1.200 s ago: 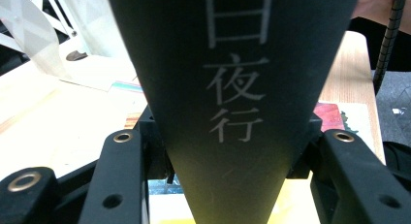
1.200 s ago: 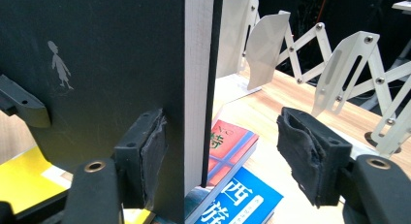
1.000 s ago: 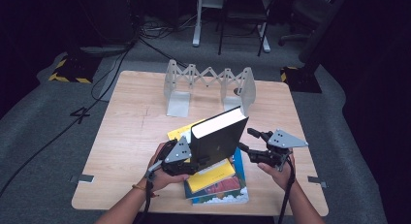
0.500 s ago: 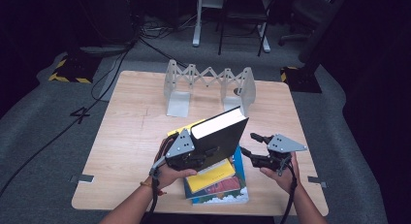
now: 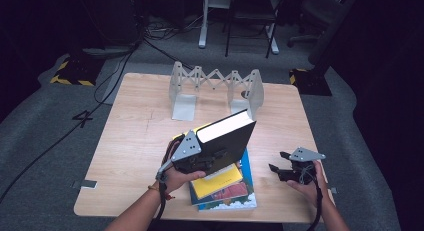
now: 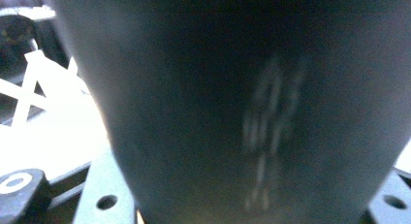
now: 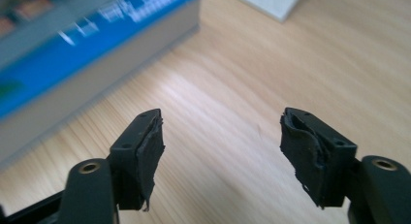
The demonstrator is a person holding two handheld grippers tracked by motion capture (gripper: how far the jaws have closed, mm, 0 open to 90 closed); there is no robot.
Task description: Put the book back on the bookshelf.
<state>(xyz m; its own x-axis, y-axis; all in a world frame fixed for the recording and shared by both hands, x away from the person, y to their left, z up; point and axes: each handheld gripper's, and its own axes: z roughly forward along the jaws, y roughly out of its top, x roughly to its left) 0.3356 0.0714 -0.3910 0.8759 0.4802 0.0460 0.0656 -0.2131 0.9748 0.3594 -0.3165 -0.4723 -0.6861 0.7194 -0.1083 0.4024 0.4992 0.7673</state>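
Since the earlier frame, the right gripper point(image 5: 278, 169) has been drawn lower right, jaws opening, empty. At centre, the thick black hardcover book point(image 5: 225, 141) is pinched by the left gripper point(image 5: 192, 158); shelving in the grey accordion rack point(image 5: 215, 83) likely follows.

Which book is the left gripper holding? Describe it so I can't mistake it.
On the near half of the wooden table, above the flat stack of books, the left gripper holds the black book. Unlike the yellow and blue ones below, it's thick, dark-covered and raised on edge.

A book point(image 5: 225, 141) stands tilted over the book stack point(image 5: 225, 191), the folding rack point(image 5: 215, 86) behind them.
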